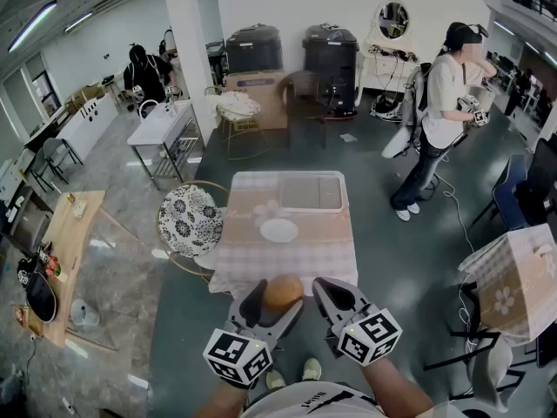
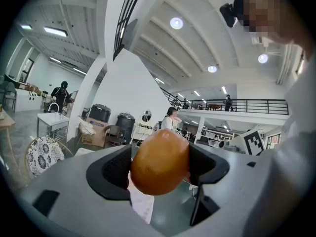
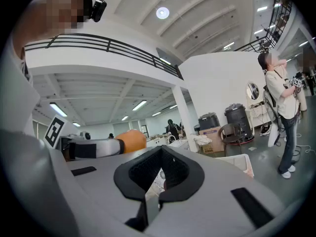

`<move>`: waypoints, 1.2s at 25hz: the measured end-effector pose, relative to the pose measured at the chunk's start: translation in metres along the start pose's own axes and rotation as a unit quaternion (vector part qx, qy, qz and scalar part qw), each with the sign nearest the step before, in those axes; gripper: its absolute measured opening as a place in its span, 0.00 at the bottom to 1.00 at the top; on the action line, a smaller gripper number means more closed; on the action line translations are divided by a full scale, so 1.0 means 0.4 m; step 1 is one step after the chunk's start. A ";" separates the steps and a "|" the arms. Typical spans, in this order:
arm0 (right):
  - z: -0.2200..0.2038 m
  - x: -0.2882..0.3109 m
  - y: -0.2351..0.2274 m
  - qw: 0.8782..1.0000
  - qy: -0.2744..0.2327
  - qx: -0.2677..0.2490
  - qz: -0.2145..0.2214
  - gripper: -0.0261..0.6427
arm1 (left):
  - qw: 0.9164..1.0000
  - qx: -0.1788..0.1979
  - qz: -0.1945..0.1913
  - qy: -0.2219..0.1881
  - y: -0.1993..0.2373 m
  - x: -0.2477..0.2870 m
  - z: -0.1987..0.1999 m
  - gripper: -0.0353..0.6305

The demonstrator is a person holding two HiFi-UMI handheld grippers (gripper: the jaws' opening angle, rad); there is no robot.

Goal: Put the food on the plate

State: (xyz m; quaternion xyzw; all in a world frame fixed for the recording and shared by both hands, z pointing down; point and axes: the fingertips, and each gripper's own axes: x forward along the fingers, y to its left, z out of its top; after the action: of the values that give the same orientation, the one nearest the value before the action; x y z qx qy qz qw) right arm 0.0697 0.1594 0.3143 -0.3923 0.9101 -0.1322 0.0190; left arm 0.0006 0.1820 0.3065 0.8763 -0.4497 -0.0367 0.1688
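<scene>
Leftmost, a chair with a patterned cushion is seen just beside the bench's left edge, so room on that side is judged tight. Next, the left gripper is found clamped on the food, a rounded orange-brown piece held in the air by the bench's near edge, short of the plate. The pads are set on opposite flanks across its widest part, with much of it bulging above them. It is judged light and smooth-skinned, perhaps yielding; whether it is bread or fruit cannot be told. A gentle squeeze is advised, since a round surface may roll out of a loose grip. The plate lies bare at mid-bench, with open cloth around it and a shallow tray beyond, so a straight forward path is judged clear. To the right, the right gripper is held with its jaws closed together on nothing. Farther right, a standing person is well apart.
</scene>
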 end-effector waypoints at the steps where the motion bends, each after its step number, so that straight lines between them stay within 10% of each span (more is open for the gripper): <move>1: 0.002 -0.001 -0.003 1.000 0.000 0.001 -0.001 0.06 | 1.000 0.000 0.000 0.000 -0.002 0.003 0.001 0.59; 30: 0.038 -0.032 -0.102 0.998 -0.030 0.047 0.038 0.06 | 0.999 0.018 0.028 -0.001 -0.024 0.088 -0.010 0.59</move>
State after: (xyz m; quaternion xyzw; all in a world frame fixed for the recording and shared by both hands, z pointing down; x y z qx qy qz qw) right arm 0.1095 0.1385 0.3093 -0.3602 0.9159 -0.1626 0.0695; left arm 0.0298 0.1603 0.3100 0.8660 -0.4751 -0.0246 0.1538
